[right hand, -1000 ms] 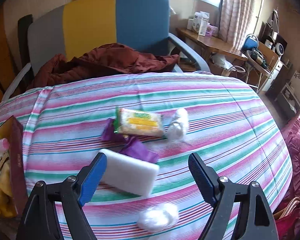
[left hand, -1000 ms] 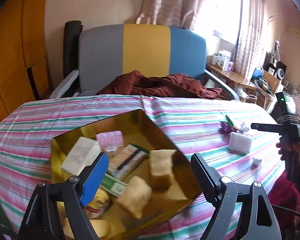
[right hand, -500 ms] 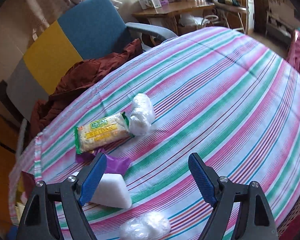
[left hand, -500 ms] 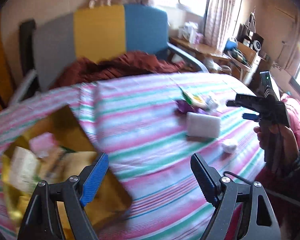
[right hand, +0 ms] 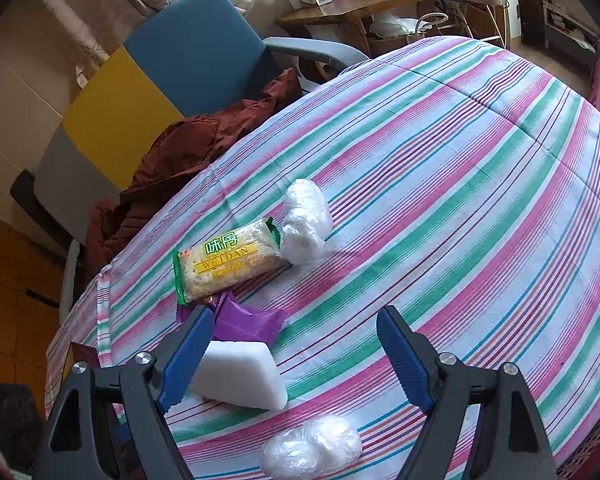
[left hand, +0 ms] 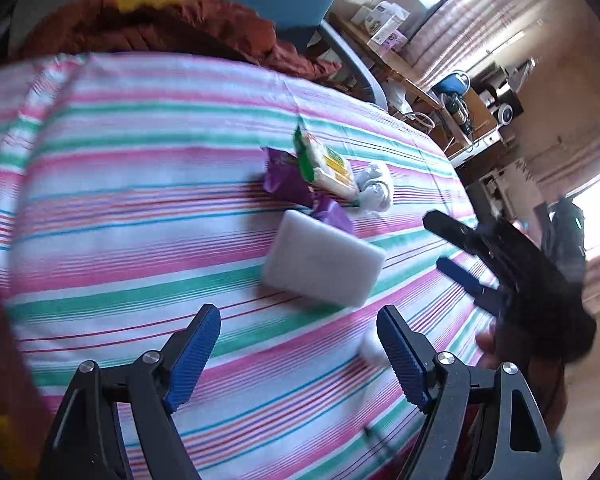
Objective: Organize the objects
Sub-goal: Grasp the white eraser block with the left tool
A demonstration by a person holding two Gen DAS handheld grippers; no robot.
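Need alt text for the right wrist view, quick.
Open right gripper hovers over a striped tablecloth, nothing between its fingers. A white sponge lies by its left finger, with a purple wrapper, cracker pack and two plastic wads beyond.

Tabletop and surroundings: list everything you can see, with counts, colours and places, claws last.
Cracker packet: one, green and yellow, mid-table.
Purple wrapper: one, partly under the packet, beside the sponge.
White sponge block: one, near edge, by the right claw's left finger.
Clear plastic bundles: two, whitish; one touching the packet's right end, one at the near edge.
Striped tablecloth: one, pink, green, white.
Armchair: one, grey, yellow, blue, behind the table.
Maroon cloth: one, heaped on the chair.
Wooden side table: one, with boxes, far right.
Left claw: blue pads, closing, nothing between.
Right claw: blue pads, open, empty.
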